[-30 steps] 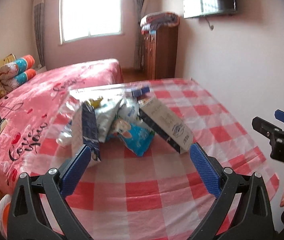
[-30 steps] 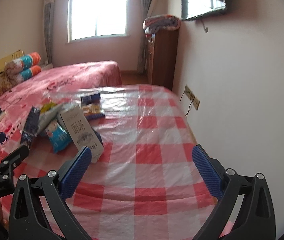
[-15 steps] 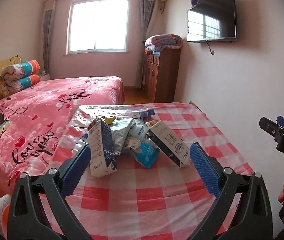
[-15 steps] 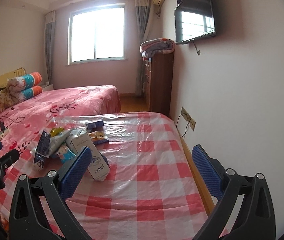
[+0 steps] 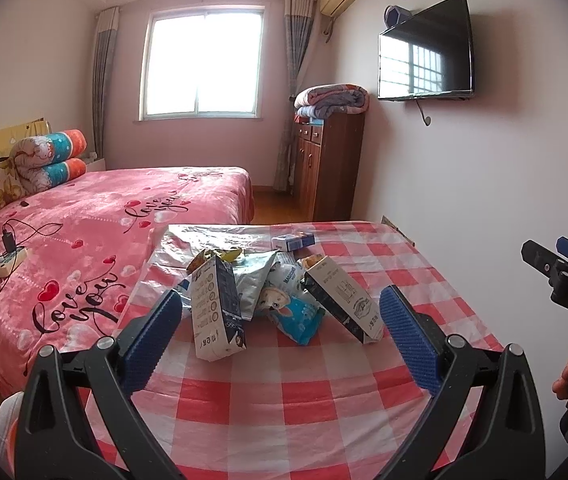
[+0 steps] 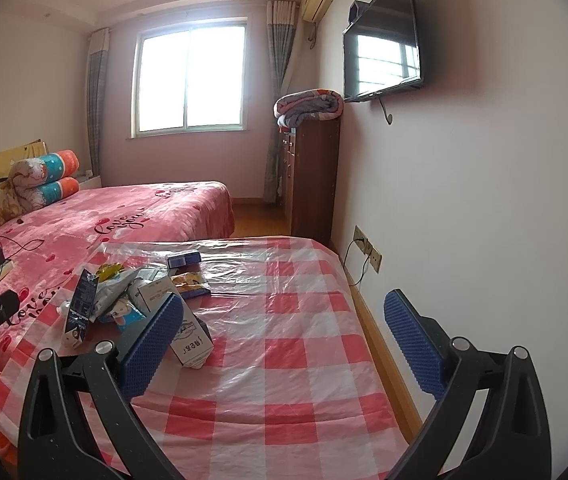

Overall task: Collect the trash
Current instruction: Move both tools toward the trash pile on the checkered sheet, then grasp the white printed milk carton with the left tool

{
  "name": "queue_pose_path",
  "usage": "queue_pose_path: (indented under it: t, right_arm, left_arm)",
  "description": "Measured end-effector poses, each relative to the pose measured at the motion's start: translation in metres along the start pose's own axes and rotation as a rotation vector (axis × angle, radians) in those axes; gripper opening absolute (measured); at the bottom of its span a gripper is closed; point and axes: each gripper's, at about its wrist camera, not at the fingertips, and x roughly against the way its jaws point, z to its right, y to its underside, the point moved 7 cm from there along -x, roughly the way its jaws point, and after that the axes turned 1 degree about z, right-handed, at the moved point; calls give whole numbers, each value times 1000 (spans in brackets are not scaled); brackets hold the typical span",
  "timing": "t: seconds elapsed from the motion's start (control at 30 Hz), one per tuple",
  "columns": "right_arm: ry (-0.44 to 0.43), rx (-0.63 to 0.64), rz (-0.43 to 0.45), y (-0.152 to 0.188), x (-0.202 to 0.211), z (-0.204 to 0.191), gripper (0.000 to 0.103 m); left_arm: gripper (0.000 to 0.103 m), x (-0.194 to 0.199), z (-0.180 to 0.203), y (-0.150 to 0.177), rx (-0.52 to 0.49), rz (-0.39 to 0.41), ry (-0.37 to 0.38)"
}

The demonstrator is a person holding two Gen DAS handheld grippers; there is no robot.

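So this looks like the very start of the job, nothing picked up yet and no bin or bag anywhere in either view. Going left to right: the left gripper [image 5: 279, 322] is spread wide with nothing in it, hovering just short of the trash pile on the table [image 5: 284, 392] with the red-checked cloth. Nearest its left pad is a carton [image 5: 217, 312] standing upright, then a silver wrapper [image 5: 251, 280] behind it, a blue snack bag [image 5: 294, 312] lying in the middle, and a second carton [image 5: 342, 304] tipped over to the right. A small blue box [image 5: 294, 241] sits apart at the back. The right gripper [image 6: 284, 340] is also wide and empty, off to the side over bare cloth. My guess for the next move: ease the left one forward onto that upright carton and close around its narrow sides without knocking it over.
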Motion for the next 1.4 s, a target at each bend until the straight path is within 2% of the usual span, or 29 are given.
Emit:
queue_pose_path:
  t: [0.13, 0.27, 0.43, 0.6, 0.87, 0.97, 1.2, 1.4]
  right_arm:
    - [2, 20, -6, 2, -3, -3, 99]
    - [-35, 62, -19, 9, -11, -11, 99]
    - [-136, 28, -112, 32, -34, -18, 99]
    - [-174, -8, -183, 54, -60, -23, 99]
    - [-288, -57, -294, 78, -106, -44, 99]
    - [-330, -64, -303, 77, -119, -53, 99]
    - [-401, -51, -292, 60, -139, -68, 99]
    - [-462, -103, -308, 42, -165, -71, 98]
  left_arm:
    - [99, -1, 0, 2, 2, -2, 13]
    - [99, -8, -2, 10, -7, -29, 39]
    - [99, -25, -15, 26, -15, -81, 12]
    - [99, -52, -38, 37, 28, -174, -7]
    - [99, -104, -85, 40, 181, -311, 42]
    - [98, -126, -99, 43, 277, -363, 82]
    - [93, -159, -106, 49, 400, -421, 129]
    - [76, -183, -104, 55, 431, -461, 133]
